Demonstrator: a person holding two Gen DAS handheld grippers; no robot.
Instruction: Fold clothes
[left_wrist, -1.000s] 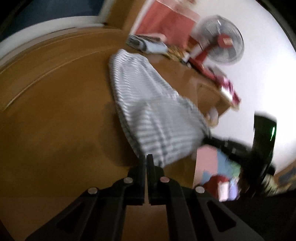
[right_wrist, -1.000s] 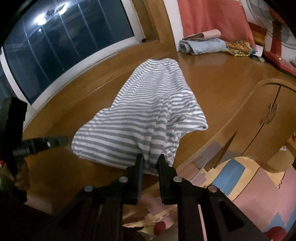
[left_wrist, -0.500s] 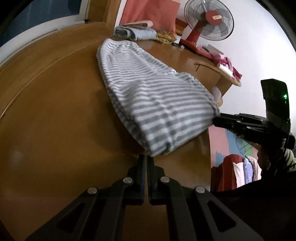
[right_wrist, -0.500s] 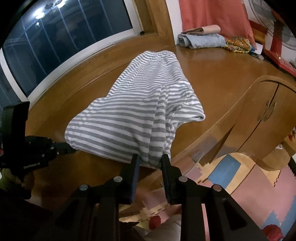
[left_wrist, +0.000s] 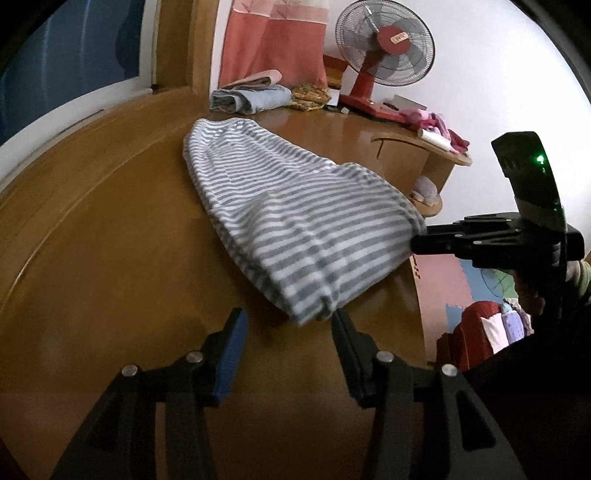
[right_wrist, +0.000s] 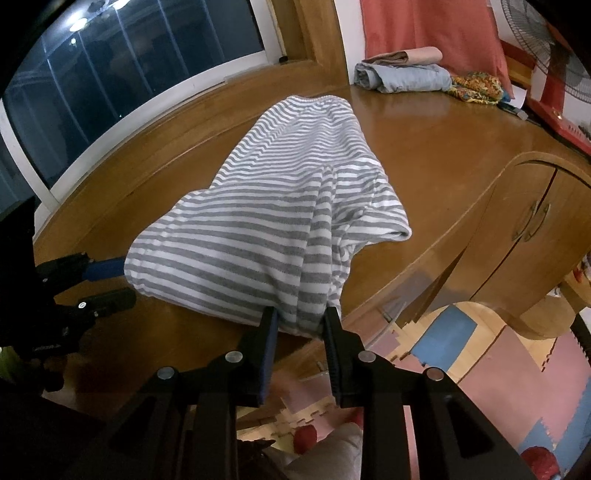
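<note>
Grey-and-white striped garment (right_wrist: 280, 206) is laid on the curved wooden tabletop (left_wrist: 110, 258), near end bunched at the table's front edge. Long axis in the right wrist view runs from the 6 o'clock bunch up to the hem at 12 o'clock; in the left wrist view it runs from about 5 o'clock to 11 o'clock. Stripes lie across that axis. One lobe of fabric is folded out towards 3 o'clock in the right wrist view, right at the table edge.

Left gripper (left_wrist: 288, 325): jaws opening, stood well apart. The garment's near corner is seen between the fingertips, close to the right-hand finger; the pads are not pressing on it. Same gripper is seen at 9 o'clock in the right wrist view (right_wrist: 110, 284), fingers spread beside the fabric edge.

Right gripper (right_wrist: 299, 321): jaws part-closed, a wad of striped fabric is pinched between the pads at the front edge. In the left wrist view it comes in from 3 o'clock (left_wrist: 417, 242), tip against the garment; the actual contact is hidden by cloth.

Garment type can't be resolved; sleeves or legs are hidden in the folds. A folded clothes stack (left_wrist: 251, 98) and a red desk fan (left_wrist: 384, 55) are seen at the far end, around 12 to 1 o'clock. The fan is cut off at the edge of the right wrist view
</note>
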